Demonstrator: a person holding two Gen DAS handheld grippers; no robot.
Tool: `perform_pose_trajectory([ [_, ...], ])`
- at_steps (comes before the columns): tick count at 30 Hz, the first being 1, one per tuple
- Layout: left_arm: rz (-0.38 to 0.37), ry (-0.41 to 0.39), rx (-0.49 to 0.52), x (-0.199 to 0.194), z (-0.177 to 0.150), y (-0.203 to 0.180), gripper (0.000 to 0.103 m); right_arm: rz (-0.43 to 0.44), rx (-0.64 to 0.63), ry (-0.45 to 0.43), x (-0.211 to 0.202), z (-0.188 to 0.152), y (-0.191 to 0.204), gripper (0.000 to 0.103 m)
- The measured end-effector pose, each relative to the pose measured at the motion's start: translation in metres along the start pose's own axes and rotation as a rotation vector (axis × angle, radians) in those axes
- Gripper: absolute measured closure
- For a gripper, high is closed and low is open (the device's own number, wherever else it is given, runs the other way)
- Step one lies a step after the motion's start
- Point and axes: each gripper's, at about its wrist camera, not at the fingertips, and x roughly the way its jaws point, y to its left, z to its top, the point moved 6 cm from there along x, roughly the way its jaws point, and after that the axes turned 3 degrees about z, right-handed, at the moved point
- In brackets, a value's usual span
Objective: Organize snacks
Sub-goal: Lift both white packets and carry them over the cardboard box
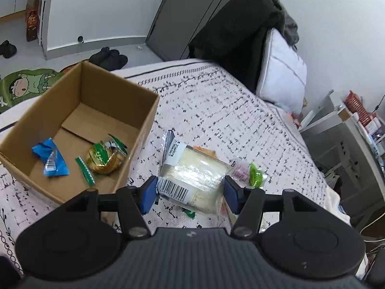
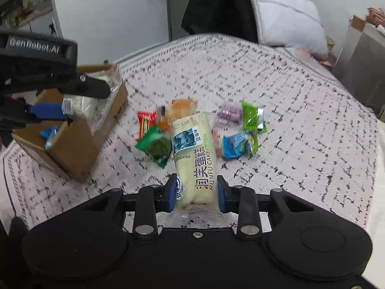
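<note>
My left gripper is shut on a clear-wrapped pale cake with a barcode label. From the right wrist view, this left gripper holds that wrapped cake in the air at the near corner of the cardboard box. The box is open-topped and holds a blue packet and a green-gold packet. My right gripper is shut on a long Runfu cake packet, lifted above the loose snacks.
Loose snacks lie on the patterned bedspread: a red packet, a dark green one, orange, purple, bright green and blue. A pillow and dark clothing sit at the bed's far end.
</note>
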Motion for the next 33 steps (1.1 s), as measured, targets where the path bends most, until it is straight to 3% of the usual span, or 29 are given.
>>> perform_pose_trajectory([
  [8,-0.025,-0.037,-0.01,-0.023,0.01,0.011,0.045,0.003,0.047,-0.104,-0.034,0.017,0.002,0.072],
  [15,-0.041,-0.055,-0.027,-0.034,0.021,0.023,0.045,0.025,0.066,-0.146,-0.044,0.026,0.009,0.072],
  [33,-0.042,-0.049,-0.125,-0.028,0.043,0.057,0.045,0.115,0.07,-0.174,-0.017,0.053,0.051,0.072],
])
